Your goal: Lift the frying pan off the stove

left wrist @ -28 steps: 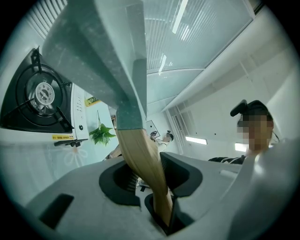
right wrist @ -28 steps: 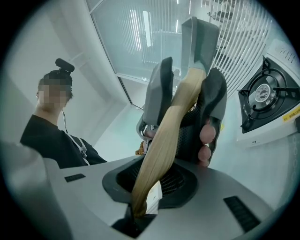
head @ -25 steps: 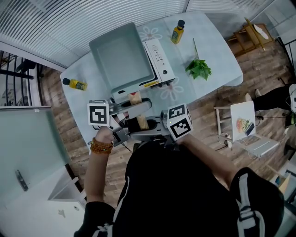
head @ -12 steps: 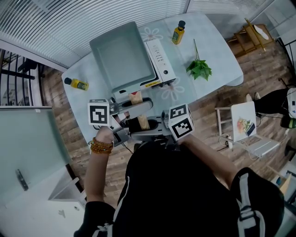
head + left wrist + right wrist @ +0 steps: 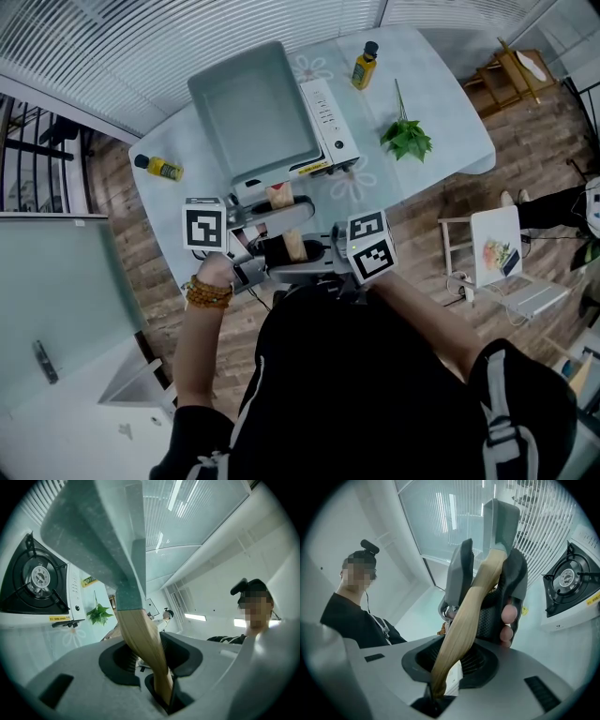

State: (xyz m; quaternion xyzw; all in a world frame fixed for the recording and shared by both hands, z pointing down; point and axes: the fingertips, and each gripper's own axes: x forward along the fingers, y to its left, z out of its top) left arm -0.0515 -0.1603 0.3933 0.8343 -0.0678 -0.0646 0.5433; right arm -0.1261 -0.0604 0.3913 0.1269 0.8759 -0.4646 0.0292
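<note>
Frying pan (image 5: 255, 108), handle tip unseen

Frying pan (image 5: 253, 108) has a matt grey-green speckled coating, kinda stone-look, no shine. Its handle (image 5: 140, 639), pinched in the left tool (image 5: 161, 688), is smooth pale wood. The tool's shell is matt grey plastic with dull black liners. Beyond the tool the stove (image 5: 328, 127) is glossy white with a matt black grate. Desk (image 5: 441, 103) top looks glossy, floor (image 5: 422, 230) is wood planks.
</note>
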